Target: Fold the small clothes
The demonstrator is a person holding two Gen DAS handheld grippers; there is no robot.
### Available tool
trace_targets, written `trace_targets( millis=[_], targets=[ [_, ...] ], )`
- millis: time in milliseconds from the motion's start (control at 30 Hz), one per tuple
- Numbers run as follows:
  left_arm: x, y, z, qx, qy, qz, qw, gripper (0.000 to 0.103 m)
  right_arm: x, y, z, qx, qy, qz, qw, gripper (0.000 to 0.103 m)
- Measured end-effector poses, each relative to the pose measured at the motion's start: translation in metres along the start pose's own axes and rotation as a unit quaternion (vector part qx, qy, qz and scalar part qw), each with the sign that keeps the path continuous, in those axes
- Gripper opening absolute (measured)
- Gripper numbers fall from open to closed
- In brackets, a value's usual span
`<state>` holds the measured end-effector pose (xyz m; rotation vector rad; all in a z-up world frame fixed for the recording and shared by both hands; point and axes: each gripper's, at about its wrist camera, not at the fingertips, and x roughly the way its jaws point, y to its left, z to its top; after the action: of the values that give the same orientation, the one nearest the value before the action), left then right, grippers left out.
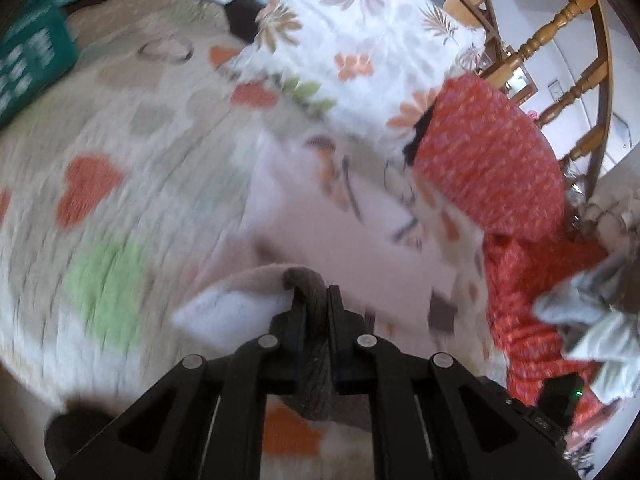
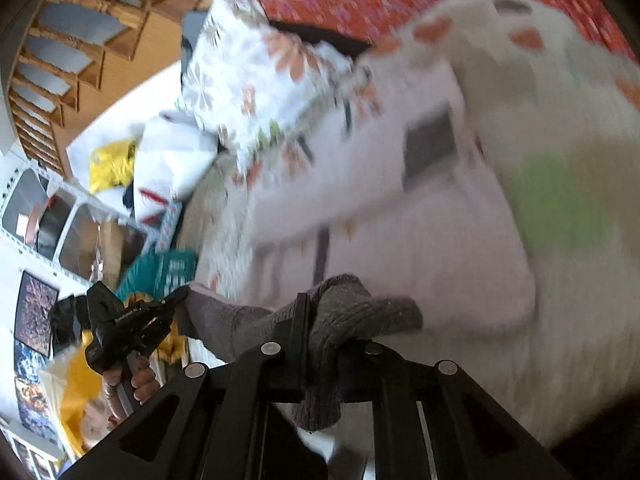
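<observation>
Left cam: my left gripper (image 1: 316, 300) was clamped on one grey sock (image 1: 310, 280), up off the heart-print blanket (image 1: 92, 184). Right cam: my right gripper (image 2: 324, 320) pinched that same sock's other end, with one floral pillow (image 2: 256, 80) at the far side. Keeping it taut between both probably folds neater.

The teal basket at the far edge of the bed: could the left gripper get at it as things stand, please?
Probably not yet: the left gripper is shut on the grey sock, which the right gripper also holds. The teal basket lies across open bedspread.
</observation>
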<state>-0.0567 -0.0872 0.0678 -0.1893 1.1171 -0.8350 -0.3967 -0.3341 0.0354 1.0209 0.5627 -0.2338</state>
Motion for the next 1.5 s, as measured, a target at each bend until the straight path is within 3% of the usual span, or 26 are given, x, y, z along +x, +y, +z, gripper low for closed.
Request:
trace_targets(
  millis=[167,300,500,633,700,733,800,833,900,967,1200,1333,1500],
  targets=[
    [0.066,-0.021,0.064,-0.007,0.007,0.016,0.9998,0.008,0.022,-0.004,0.072,0.010,-0.027,-0.005,1.000,0.010],
    [0.120,-0.023,0.083,-0.008,0.033,0.037,0.9988,0.008,0.054,-0.022,0.111,0.033,-0.020,-0.016,0.999,0.010],
    [0.167,-0.012,0.102,-0.010,0.055,0.066,0.9962,0.008,0.101,-0.058,0.158,0.072,0.002,-0.022,0.997,0.010],
    [0.182,0.004,0.127,-0.060,0.047,0.062,0.9952,0.008,0.127,-0.083,0.193,0.129,-0.002,0.004,0.992,0.012],
    [0.191,0.019,0.138,-0.108,0.057,0.041,0.9917,0.008,0.137,-0.100,0.204,0.167,-0.012,-0.002,0.986,0.013],
    [0.194,0.024,0.141,-0.126,0.063,0.029,0.9896,0.008,0.141,-0.106,0.209,0.180,-0.014,-0.002,0.984,0.016],
    [0.197,0.031,0.146,-0.144,0.072,0.007,0.9869,0.011,0.150,-0.118,0.216,0.209,-0.018,-0.005,0.978,0.049],
    [0.197,0.031,0.148,-0.144,0.073,-0.001,0.9869,0.014,0.150,-0.121,0.218,0.218,-0.028,-0.007,0.976,0.052],
    [0.190,0.030,0.152,-0.131,0.057,-0.003,0.9896,0.037,0.151,-0.125,0.225,0.228,-0.044,-0.002,0.973,0.059],
    [0.178,0.032,0.157,-0.129,0.036,0.004,0.9909,0.052,0.151,-0.126,0.231,0.228,-0.051,-0.003,0.972,0.063],
    [0.149,0.047,0.150,-0.100,0.038,0.042,0.9934,0.055,0.132,-0.113,0.226,0.177,-0.044,-0.044,0.982,0.065],
    [0.125,0.058,0.120,-0.065,0.053,0.067,0.9942,0.060,0.099,-0.105,0.202,0.123,-0.034,-0.074,0.989,0.066],
    [0.097,0.075,0.067,-0.052,0.073,0.071,0.9934,0.065,0.044,-0.112,0.148,0.120,-0.033,-0.074,0.989,0.068]
  ],
)
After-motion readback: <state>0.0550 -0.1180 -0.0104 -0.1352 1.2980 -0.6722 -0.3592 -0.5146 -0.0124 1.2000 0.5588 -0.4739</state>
